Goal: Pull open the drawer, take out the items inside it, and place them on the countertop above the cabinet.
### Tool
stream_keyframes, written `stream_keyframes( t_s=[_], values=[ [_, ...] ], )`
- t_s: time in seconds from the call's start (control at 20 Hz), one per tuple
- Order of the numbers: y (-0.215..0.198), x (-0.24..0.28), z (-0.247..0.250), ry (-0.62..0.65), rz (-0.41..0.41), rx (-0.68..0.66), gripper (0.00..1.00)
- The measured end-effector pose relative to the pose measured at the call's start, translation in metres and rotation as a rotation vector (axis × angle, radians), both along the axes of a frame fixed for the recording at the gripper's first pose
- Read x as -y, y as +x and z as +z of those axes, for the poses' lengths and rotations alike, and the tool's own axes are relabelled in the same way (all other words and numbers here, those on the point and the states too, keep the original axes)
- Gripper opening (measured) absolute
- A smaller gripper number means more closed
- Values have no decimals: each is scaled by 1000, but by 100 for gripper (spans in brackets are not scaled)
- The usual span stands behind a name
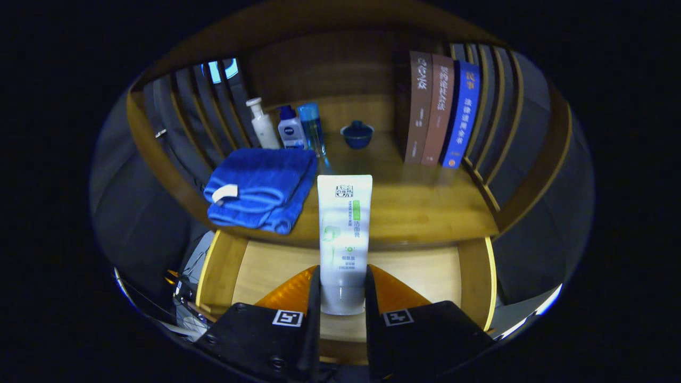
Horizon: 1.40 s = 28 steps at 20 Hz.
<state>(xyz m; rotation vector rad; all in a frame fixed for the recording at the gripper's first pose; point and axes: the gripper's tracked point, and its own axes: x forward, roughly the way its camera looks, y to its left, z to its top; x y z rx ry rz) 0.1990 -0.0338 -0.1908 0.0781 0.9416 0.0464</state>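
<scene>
The gripper [342, 298] clamps the white tube [343, 234] above the open drawer [266, 266]; next, carry it onto the countertop [425, 207] beyond the drawer.

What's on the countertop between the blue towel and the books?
In the gripper view, the white tube, held upright in the gripper, stands between the blue towel and the books.

The small white bottle with the dark blue cap [291, 129], standing just left of the clear blue bottle [311, 127], carries a dark blue NIVEA badge. The white tube [344, 234] pinched in the tongs [342, 298] bears a square black emblem near its top, a green panel and rows of Chinese characters too small to read. Right of the tube, two brown books [429, 109] and a blue book [462, 117] have Chinese spine titles I cannot make out, and each finger [288, 318] wears a square black-and-white marker.
</scene>
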Motion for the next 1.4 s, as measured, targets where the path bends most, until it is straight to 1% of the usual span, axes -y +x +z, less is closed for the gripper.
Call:
stream_keyframes(
  t_s=[0.15,0.3,0.45,0.65,0.7,1.0,1.25,1.4],
  values=[
    [43,-2,-16,-32,2,-33,40],
    [72,-2,-45,-28,-16,-90,40],
    [92,4,-62,-45,-44,-123,40],
    [104,5,-81,-48,-66,-154,40],
    [108,6,-81,-49,-70,-142,40],
    [108,10,-78,-33,-91,-130,56],
    [98,16,-69,-29,-101,-105,100],
    [86,19,-52,-43,-100,-37,100]
  ],
)
